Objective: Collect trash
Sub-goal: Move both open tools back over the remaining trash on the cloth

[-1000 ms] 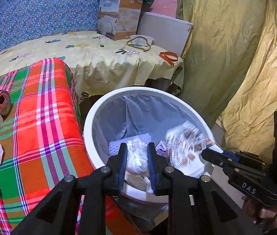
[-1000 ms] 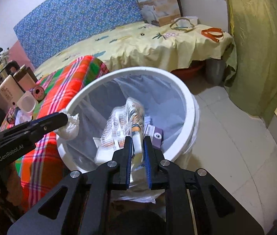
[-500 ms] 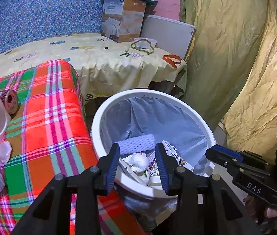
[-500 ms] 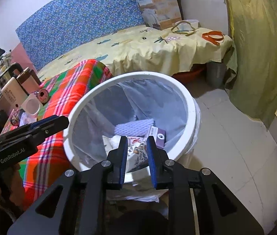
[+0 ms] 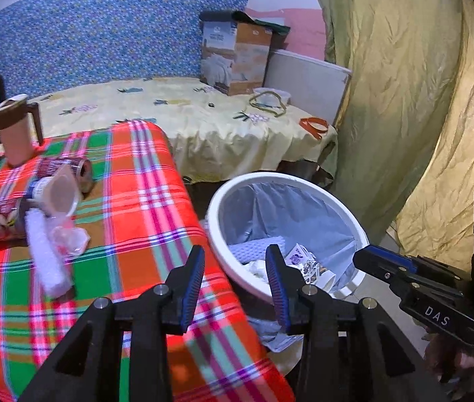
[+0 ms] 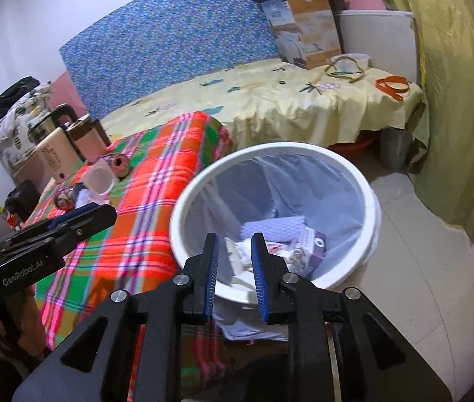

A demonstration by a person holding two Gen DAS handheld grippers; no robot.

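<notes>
A white bin with a grey liner stands on the floor beside the plaid-covered table. In it lie a white tissue wad, printed wrappers and a purple foam pad. My left gripper hangs open and empty over the table's corner, at the bin's near rim. Above the near rim, my right gripper is open a little, with nothing between its pads. Two cans, a clear cup and a white foam strip lie on the table.
A bed with a yellow sheet runs behind the table and bin, with a cardboard box at its far end. A brown jug stands at the table's left. Yellow-green curtains hang at the right, over tiled floor.
The left gripper let go of the tissue wad and the right gripper let go of the printed wrapper; both fell into the bin. Both grippers opened and drew back and up from it.
</notes>
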